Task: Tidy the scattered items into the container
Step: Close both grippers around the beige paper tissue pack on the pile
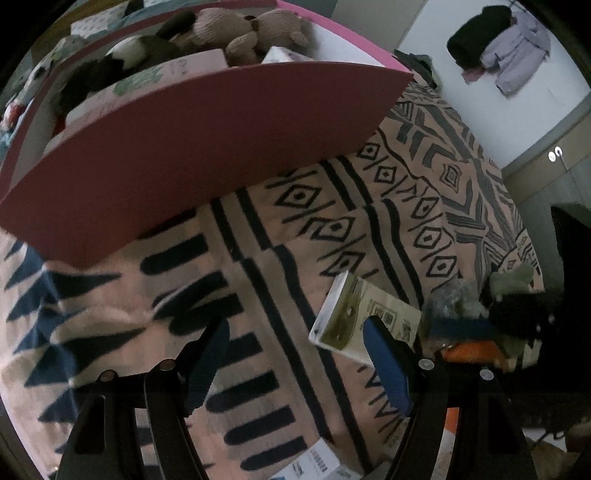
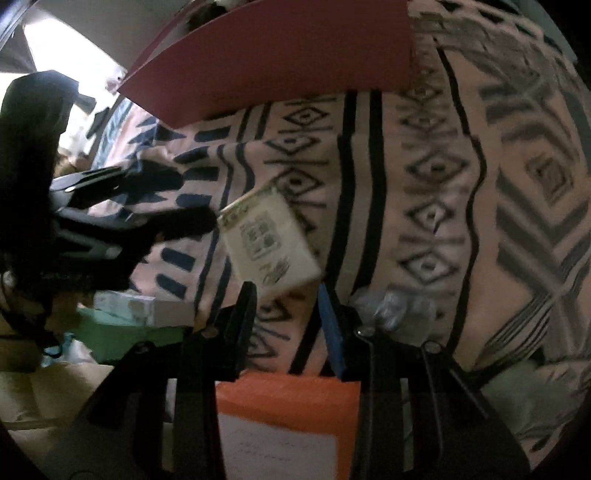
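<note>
Bedspread (image 1: 369, 229): patterned pink-and-black cloth fills the ground under both sets of jaws; everything else sits on it.
Container (image 1: 207, 147): big pink-red box, well ahead of both grippers and above their tips in each wrist view; soft toys (image 1: 236, 33) and flat packets already lie inside.
Step in hand: picking up one scattered item, judged from the small box caught at the right jaws while the container stands further on.
Small box (image 2: 269, 240): cream carton with printed codes, tilted, its near end down between the right gripper's fingers; the far end sticks out ahead of the tips. In the left wrist view it shows beside the left gripper's right-hand finger.
Right gripper (image 2: 288, 306): jaws narrow and appear to pinch the carton's near end; blur keeps me from being sure how firm the hold is. It points steeply down at the bedspread.
Left gripper (image 1: 295, 354): jaws wide with nothing between them, only cloth; also aimed steeply down, near the carton.
Clear wrapper (image 2: 395, 306): crinkly plastic item just right of the right jaws, not yet collected.
Next move calls for: carrying the carton forward over the container's near wall, high enough to clear it, then letting go.
</note>
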{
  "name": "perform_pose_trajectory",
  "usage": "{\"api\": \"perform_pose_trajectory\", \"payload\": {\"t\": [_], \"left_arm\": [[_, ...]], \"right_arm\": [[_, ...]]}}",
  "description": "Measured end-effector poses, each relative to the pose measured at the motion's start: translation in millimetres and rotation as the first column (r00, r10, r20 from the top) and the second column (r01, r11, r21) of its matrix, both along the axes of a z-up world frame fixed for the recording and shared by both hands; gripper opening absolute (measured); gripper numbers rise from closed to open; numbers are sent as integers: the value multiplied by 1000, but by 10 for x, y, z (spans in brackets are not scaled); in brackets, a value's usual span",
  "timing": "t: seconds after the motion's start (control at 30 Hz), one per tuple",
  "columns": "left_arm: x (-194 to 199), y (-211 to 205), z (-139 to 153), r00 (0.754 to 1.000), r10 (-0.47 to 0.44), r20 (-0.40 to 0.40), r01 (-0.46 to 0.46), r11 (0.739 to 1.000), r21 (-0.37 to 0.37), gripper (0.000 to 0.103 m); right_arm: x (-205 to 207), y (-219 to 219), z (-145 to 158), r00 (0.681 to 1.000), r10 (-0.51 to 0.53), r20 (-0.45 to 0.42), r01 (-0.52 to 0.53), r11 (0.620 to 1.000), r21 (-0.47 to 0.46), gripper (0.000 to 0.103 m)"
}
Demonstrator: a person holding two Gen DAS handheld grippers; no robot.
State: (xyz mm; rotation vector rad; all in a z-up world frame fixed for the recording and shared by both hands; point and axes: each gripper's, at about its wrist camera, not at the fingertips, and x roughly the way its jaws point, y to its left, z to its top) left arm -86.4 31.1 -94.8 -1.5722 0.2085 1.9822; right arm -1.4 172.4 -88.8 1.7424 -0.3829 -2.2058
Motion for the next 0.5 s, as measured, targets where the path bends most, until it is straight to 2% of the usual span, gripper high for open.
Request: {"api": "perform_pose_trajectory", "payload": {"t": [0.1, 0.4, 0.47, 0.5], "left_arm": [[-55, 83, -31, 1000, -24, 6, 24, 1000, -1, 77], [-54, 144, -219, 995, -49, 86, 47, 999, 24, 76], [-21, 132, -247, 993, -50, 110, 46, 998, 43, 76], [-5, 132, -257, 991, -53, 119, 47, 998, 52, 75]], "right_arm": [[39, -76, -55, 1000, 7, 17, -7, 999, -35, 37], [-21, -91, -117, 998, -57, 2, 57, 998, -17, 37], [-31, -88, -100, 998, -58, -21, 58, 998, 1, 26], [-36, -80, -91, 998, -58, -27, 58, 998, 4, 26]]}}
